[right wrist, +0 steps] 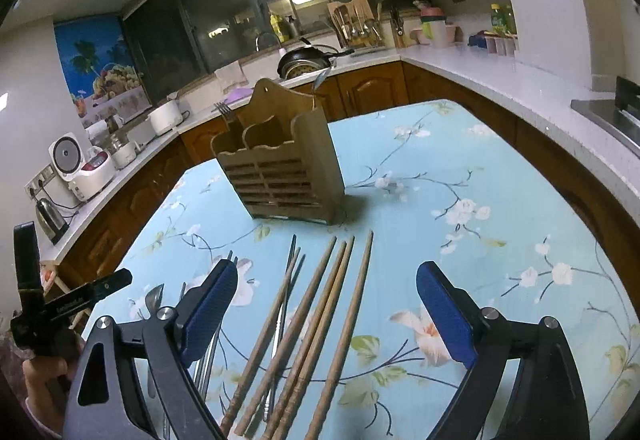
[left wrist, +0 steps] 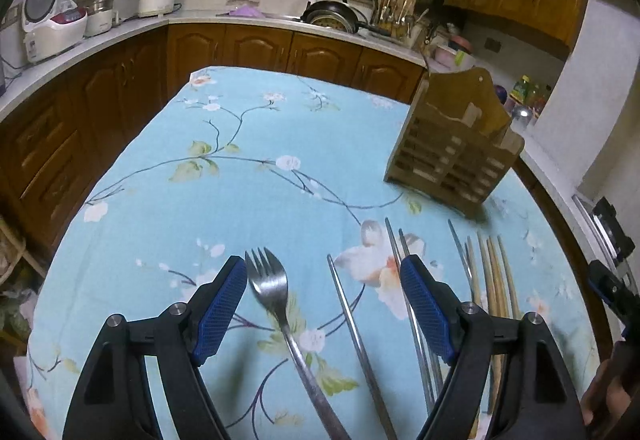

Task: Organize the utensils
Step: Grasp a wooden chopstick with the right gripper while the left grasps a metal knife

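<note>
Nearest, the left gripper (left wrist: pixel 323 272) hangs above the near edge of the tablecloth (left wrist: pixel 192 199) with its blue pads spread wide and nothing held; the metal fork (left wrist: pixel 269 282) and one metal chopstick (left wrist: pixel 352 320) lie on the cloth in the gap between its fingers, untouched as far as the view shows. Just beside them, towards the right-hand edge, more metal chopsticks (left wrist: pixel 404 288) run under the right finger. Likewise the right gripper (right wrist: pixel 326 274) stands wide open and empty over the wooden chopsticks (right wrist: pixel 320 320), which lie side by side pointing away from the near edge, with a thin metal chopstick (right wrist: pixel 289 272) among them. A hand (right wrist: pixel 44 372) holding the other gripper shows at the left of the right wrist view. Farther along the cloth, well apart from the loose utensils, the slatted wooden utensil holder (right wrist: pixel 284 167) stands upright, with another fork (right wrist: pixel 224 111) sticking up out of its left compartment. Beyond the far edge runs the kitchen counter (right wrist: pixel 460 59).
</note>
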`<state>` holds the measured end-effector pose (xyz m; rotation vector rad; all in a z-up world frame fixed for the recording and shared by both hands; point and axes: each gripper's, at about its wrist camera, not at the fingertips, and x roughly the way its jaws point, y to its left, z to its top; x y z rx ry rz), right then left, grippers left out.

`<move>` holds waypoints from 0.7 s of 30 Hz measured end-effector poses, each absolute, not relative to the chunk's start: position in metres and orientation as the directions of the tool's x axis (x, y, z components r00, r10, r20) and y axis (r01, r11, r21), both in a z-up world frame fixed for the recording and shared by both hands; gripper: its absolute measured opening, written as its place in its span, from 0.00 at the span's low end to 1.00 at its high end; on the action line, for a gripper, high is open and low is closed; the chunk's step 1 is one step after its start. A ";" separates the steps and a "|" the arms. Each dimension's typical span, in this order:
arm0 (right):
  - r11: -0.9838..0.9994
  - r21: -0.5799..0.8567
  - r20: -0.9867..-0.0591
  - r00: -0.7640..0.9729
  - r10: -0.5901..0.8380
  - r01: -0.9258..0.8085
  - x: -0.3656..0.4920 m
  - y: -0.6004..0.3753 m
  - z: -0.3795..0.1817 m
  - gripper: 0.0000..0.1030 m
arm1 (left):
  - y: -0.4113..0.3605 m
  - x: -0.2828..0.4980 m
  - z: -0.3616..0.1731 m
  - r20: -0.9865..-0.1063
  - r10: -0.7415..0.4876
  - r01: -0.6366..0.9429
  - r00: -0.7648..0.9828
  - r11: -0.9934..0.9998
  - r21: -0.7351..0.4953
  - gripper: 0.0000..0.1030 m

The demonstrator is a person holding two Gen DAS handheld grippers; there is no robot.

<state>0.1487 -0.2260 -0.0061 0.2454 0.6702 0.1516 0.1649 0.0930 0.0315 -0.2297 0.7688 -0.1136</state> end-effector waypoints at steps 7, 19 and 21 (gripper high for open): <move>0.957 0.279 -0.601 0.762 0.243 -0.085 0.153 -0.216 -0.011 0.87 | 0.089 0.170 0.031 -0.701 -0.176 0.021 0.692 0.974 -0.224 0.75; 0.953 0.287 -0.676 0.684 0.273 -0.096 0.183 -0.199 -0.037 0.43 | 0.074 0.199 0.010 -0.773 -0.199 0.051 0.602 0.976 -0.211 0.52; 0.953 0.284 -0.693 0.666 0.278 -0.102 0.191 -0.195 -0.043 0.39 | 0.072 0.204 0.003 -0.787 -0.207 0.055 0.581 0.975 -0.216 0.48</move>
